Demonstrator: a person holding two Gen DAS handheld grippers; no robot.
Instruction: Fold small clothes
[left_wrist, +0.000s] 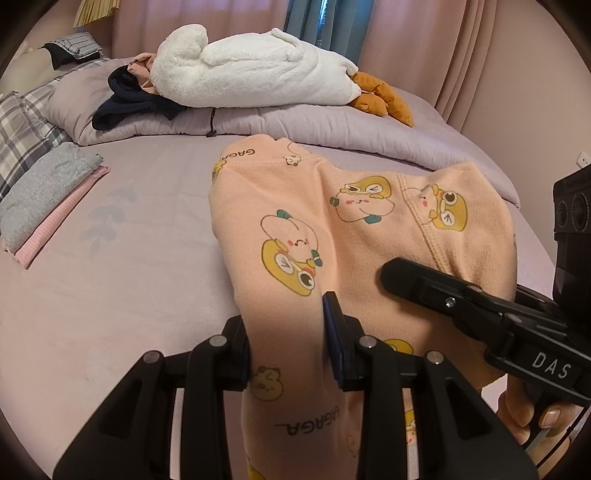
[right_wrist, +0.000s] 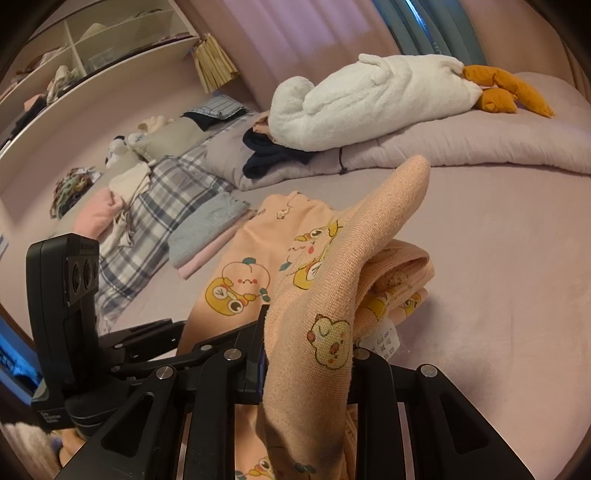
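Note:
A small peach garment (left_wrist: 332, 229) printed with yellow cartoon animals lies partly folded on the lilac bed, its near end lifted. My left gripper (left_wrist: 291, 354) is shut on a fold of that near end. My right gripper (right_wrist: 306, 354) is shut on another part of the same garment (right_wrist: 332, 280), whose cloth arches up over the fingers, with a care label beside it. In the left wrist view the right gripper (left_wrist: 480, 306) reaches in from the right above the cloth. In the right wrist view the left gripper's body (right_wrist: 70, 295) shows at the left.
A folded grey and pink stack (left_wrist: 48, 199) lies at the left, also in the right wrist view (right_wrist: 210, 229). A white plush toy (left_wrist: 258, 66) and dark clothes (left_wrist: 125, 99) rest on the rolled quilt (left_wrist: 332, 125) behind. Plaid pillow (right_wrist: 155, 206) and shelves (right_wrist: 92, 40) at left.

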